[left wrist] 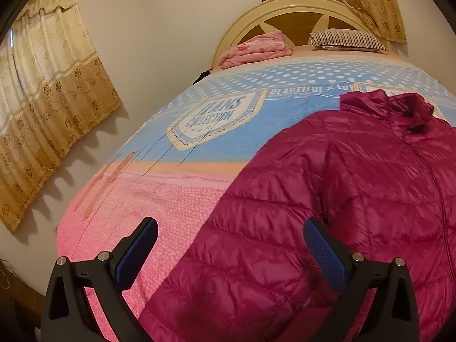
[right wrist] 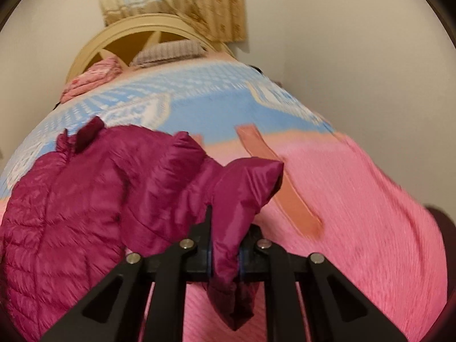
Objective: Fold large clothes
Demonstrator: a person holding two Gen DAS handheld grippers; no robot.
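Puffer jacket (left wrist: 342, 199) lies lengthwise on the bed (left wrist: 171, 199), collar toward the headboard (left wrist: 285, 8), hem cut off; right gripper (right wrist: 225, 256) jaws clamp its sleeve (right wrist: 239, 193), left gripper (left wrist: 230, 253) jaws gape empty.

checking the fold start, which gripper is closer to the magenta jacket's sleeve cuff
Right. The right gripper is shut on the puffer jacket's sleeve cuff, fabric pinched between its pads. The left gripper is open, above the jacket's other sleeve, not touching it.
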